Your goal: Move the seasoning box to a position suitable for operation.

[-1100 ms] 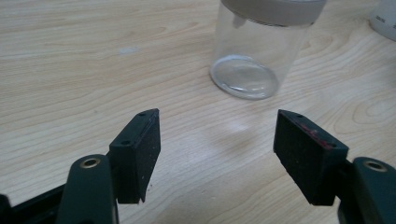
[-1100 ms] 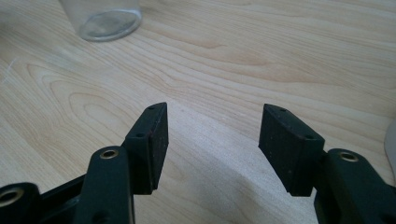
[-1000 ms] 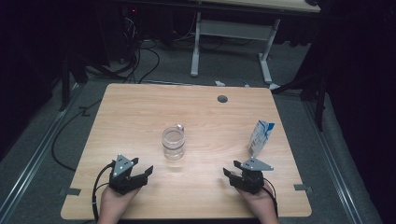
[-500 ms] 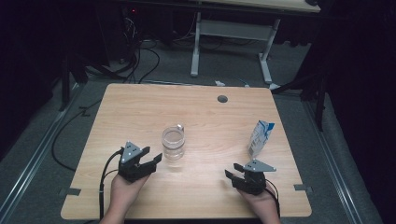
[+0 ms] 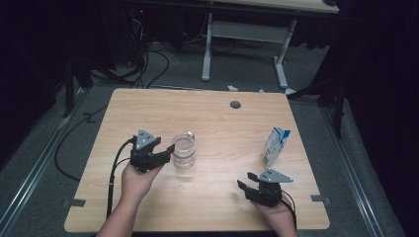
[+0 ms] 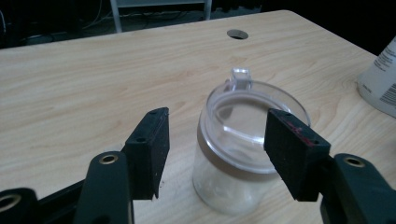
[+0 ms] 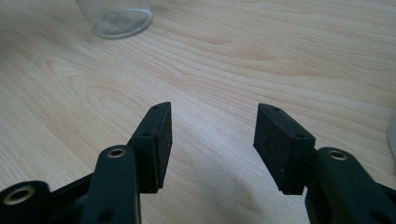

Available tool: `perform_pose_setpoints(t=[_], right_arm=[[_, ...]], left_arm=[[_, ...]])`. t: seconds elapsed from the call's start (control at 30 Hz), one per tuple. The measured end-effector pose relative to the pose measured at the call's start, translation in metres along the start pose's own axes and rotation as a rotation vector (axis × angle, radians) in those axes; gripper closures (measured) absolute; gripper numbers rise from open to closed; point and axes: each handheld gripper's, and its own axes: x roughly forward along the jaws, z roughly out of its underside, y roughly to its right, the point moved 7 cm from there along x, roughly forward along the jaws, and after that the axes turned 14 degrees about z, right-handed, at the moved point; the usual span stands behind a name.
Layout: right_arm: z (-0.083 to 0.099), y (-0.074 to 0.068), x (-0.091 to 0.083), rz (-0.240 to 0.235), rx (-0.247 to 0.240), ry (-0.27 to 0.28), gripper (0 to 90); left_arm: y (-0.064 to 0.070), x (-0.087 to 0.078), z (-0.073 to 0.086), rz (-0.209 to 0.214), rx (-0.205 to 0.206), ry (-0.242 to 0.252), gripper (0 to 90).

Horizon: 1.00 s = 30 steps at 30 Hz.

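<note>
A clear glass jar [image 5: 184,151] with a clear clip lid stands upright near the middle of the wooden table [image 5: 207,118]. My left gripper [image 5: 167,153] is open just left of it, tips almost at its side. In the left gripper view the jar [image 6: 243,144] sits between and just beyond the two jaws, a gap on each side. A small white and blue carton [image 5: 274,147] stands at the right. My right gripper [image 5: 247,180] rests open near the front edge, below the carton, with nothing between its fingers [image 7: 154,140]. The jar's base [image 7: 116,16] shows far off.
A round cable hole [image 5: 235,104] lies at the table's back edge. Behind the table stand a white desk frame [image 5: 247,44] and loose cables on the grey floor. The carton's edge [image 6: 380,74] shows at the right of the left gripper view.
My left gripper has moved forward and right from the front left of the table up to the jar. The right gripper has stayed in place.
</note>
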Motion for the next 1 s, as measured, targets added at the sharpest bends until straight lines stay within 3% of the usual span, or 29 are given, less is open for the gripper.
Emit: perform_pose_setpoints(t=[0.1, 0.33, 0.47, 0.57, 0.73, 0.83, 0.87, 0.93, 0.97, 1.0], right_arm=[[0.000, -0.002, 0.000, -0.001, 0.000, -0.001, 46.3], [0.000, 0.000, 0.001, -0.002, 0.001, 0.001, 46.2], [0.001, 0.000, 0.001, -0.006, 0.005, -0.001, 46.2], [0.001, -0.001, 0.001, -0.008, 0.006, -0.001, 46.2], [0.000, -0.002, 0.000, -0.028, 0.019, 0.003, 46.1], [-0.001, -0.003, 0.000, -0.032, 0.015, 0.007, 46.0], [-0.001, -0.004, 0.000, -0.032, 0.013, 0.004, 46.0], [0.000, -0.005, 0.001, -0.042, 0.015, -0.004, 46.0], [0.000, -0.005, 0.001, -0.042, 0.015, -0.004, 46.0], [0.001, -0.006, 0.001, -0.047, 0.016, -0.006, 46.0]], left_arm=[[-0.001, 0.008, -0.013, 0.000, 0.004, -0.006, 41.2], [-0.005, 0.027, -0.028, -0.020, 0.014, -0.031, 41.2], [-0.007, 0.036, -0.033, 0.003, -0.006, -0.021, 43.7], [-0.011, 0.042, -0.035, -0.023, 0.002, -0.038, 42.7], [-0.014, 0.053, -0.037, -0.031, -0.031, -0.061, 44.6], [-0.017, 0.057, -0.037, -0.026, -0.053, -0.055, 54.4], [-0.019, 0.060, -0.037, -0.022, -0.076, -0.047, 65.3], [-0.021, 0.064, -0.034, -0.034, -0.083, -0.063, 81.6], [-0.021, 0.064, -0.034, -0.034, -0.083, -0.063, 89.4], [-0.022, 0.067, -0.033, -0.049, -0.052, -0.083, 89.4]])
